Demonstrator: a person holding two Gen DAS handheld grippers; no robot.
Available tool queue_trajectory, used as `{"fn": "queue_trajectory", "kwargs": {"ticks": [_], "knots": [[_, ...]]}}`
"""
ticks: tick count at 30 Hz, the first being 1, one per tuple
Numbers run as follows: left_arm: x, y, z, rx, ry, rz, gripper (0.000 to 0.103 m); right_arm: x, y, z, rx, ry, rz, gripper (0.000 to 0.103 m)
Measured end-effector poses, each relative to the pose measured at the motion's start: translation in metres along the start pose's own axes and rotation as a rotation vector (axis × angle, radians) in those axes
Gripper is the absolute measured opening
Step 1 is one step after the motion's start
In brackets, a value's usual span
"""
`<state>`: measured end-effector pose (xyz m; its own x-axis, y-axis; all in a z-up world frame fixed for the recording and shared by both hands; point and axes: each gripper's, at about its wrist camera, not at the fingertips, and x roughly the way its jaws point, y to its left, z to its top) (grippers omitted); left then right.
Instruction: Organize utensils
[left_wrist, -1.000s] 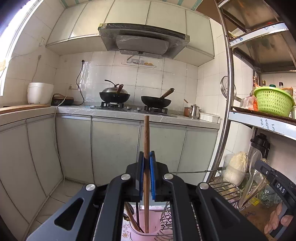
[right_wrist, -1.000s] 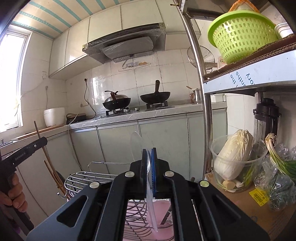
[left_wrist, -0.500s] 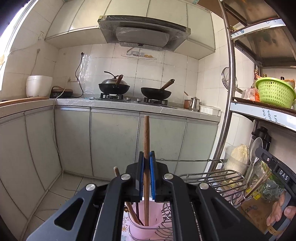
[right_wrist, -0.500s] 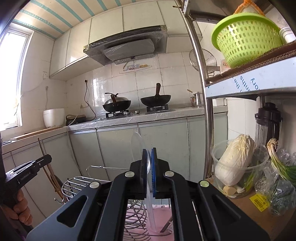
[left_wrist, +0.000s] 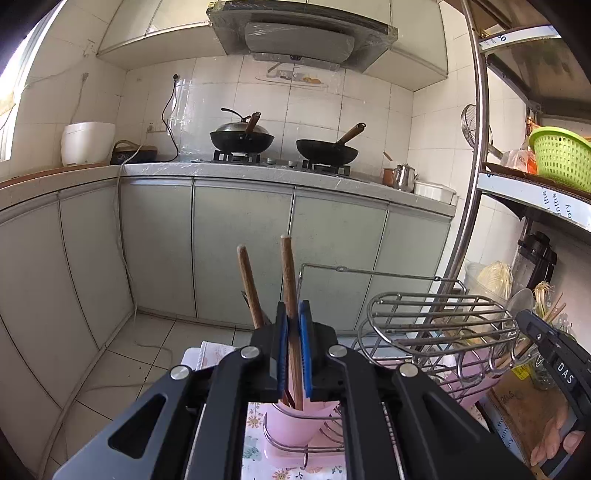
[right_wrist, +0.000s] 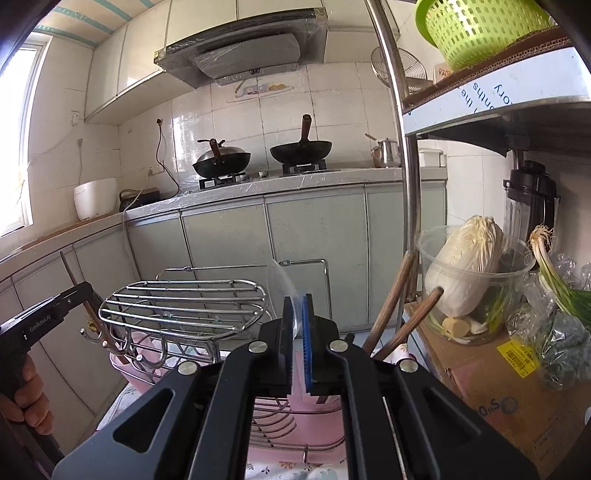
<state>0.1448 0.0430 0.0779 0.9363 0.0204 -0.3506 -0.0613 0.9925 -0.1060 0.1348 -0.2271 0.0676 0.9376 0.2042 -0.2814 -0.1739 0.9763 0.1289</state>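
Note:
My left gripper (left_wrist: 291, 314) is shut on a wooden utensil handle (left_wrist: 288, 273), whose lower end stands in a pink holder cup (left_wrist: 295, 421). A second wooden handle (left_wrist: 248, 280) leans in the same cup. My right gripper (right_wrist: 297, 314) is shut on a clear plastic spoon (right_wrist: 282, 284), held upright above the pink rack. Two wooden handles (right_wrist: 391, 306) stand in a cup to its right. The left gripper (right_wrist: 48, 314) shows at the left of the right wrist view, and the right gripper (left_wrist: 554, 354) shows at the right of the left wrist view.
A wire dish rack (right_wrist: 184, 306) on a pink tray (left_wrist: 465, 384) stands on a floral cloth. A cardboard box (right_wrist: 491, 376) carries a tub of cabbage (right_wrist: 469, 269) and greens. A metal shelf post (right_wrist: 406, 147) rises at right. Cabinets and stove lie behind.
My left gripper has lowered the wooden utensil into the pink cup, and a second handle has come into view beside it. My right gripper has moved down and right toward the rack with the spoon.

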Motion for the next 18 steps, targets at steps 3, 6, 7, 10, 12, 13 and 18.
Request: {"fn": "queue_trajectory", "kwargs": {"ticks": [3, 6, 7, 10, 12, 13, 18], "knots": [[0.001, -0.007, -0.005, 0.035, 0.013, 0.017, 0.006, -0.003, 0.004, -0.003, -0.020, 0.007, -0.003, 0.006], [-0.001, -0.013, -0.009, 0.063, 0.025, 0.026, 0.007, -0.005, 0.008, -0.002, -0.038, 0.025, 0.011, 0.010], [-0.001, -0.015, -0.009, 0.071, 0.030, 0.028, 0.008, -0.005, 0.010, -0.002, -0.048, 0.031, 0.016, 0.012], [-0.002, -0.018, -0.012, 0.081, 0.053, 0.029, 0.017, -0.005, 0.014, -0.007, -0.070, 0.073, 0.023, 0.024], [-0.002, -0.018, -0.014, 0.074, 0.072, 0.022, 0.017, -0.009, 0.015, -0.012, -0.056, 0.078, 0.026, 0.031], [-0.003, -0.017, -0.015, 0.067, 0.084, 0.016, 0.017, -0.011, 0.014, -0.013, -0.052, 0.079, 0.027, 0.035], [-0.008, -0.015, -0.020, 0.051, 0.121, 0.000, 0.018, -0.024, 0.013, -0.019, -0.030, 0.091, 0.046, 0.041]]}}
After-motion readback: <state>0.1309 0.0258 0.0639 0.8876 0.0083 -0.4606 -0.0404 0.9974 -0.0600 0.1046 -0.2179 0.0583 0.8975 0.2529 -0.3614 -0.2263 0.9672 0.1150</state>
